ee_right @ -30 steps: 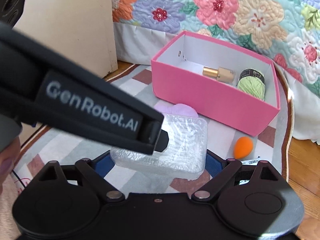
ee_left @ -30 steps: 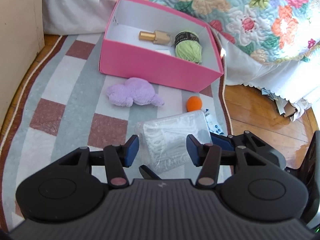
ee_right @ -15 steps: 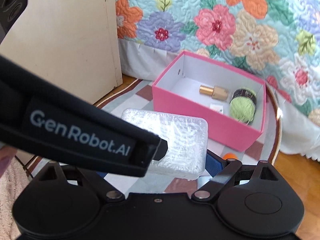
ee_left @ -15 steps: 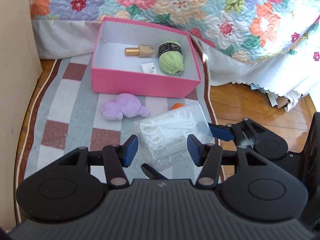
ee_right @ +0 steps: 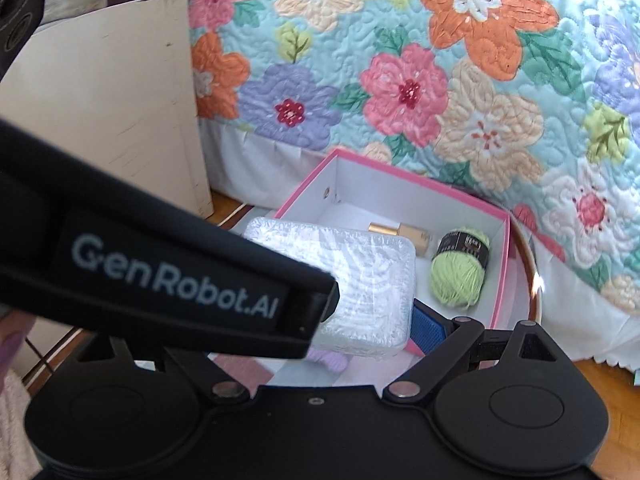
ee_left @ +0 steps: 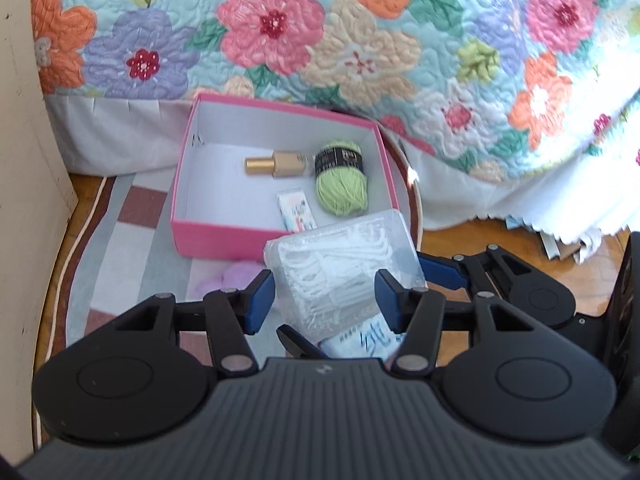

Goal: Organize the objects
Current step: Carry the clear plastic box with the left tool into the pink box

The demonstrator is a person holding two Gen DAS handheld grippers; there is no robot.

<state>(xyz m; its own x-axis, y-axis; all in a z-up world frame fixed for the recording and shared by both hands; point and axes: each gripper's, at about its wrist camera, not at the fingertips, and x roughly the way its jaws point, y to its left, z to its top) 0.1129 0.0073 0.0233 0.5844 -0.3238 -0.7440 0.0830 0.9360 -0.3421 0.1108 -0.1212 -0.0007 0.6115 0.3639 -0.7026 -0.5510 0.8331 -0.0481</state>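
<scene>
Clear plastic pack (ee_left: pixel 340 264) of white picks rides above the rug, at the pink box's (ee_left: pixel 224 240) near right corner, with both grippers on it: right gripper (ee_right: pixel 272 320) spread wide across its width, left gripper (ee_left: pixel 326 300) pinching its near end. Best carried level over the near wall, then lowered into the bare left half, clear of the green yarn (ee_left: pixel 342 188) and gold bottle (ee_left: pixel 276 162).

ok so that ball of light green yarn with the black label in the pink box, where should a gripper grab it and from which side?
Take the ball of light green yarn across its soft middle, just below the black label, coming from above. It lies on its side on the floor of the pink box, whose walls block a level approach. Set the fingers clear of the gold bottle lying beside it.
</scene>
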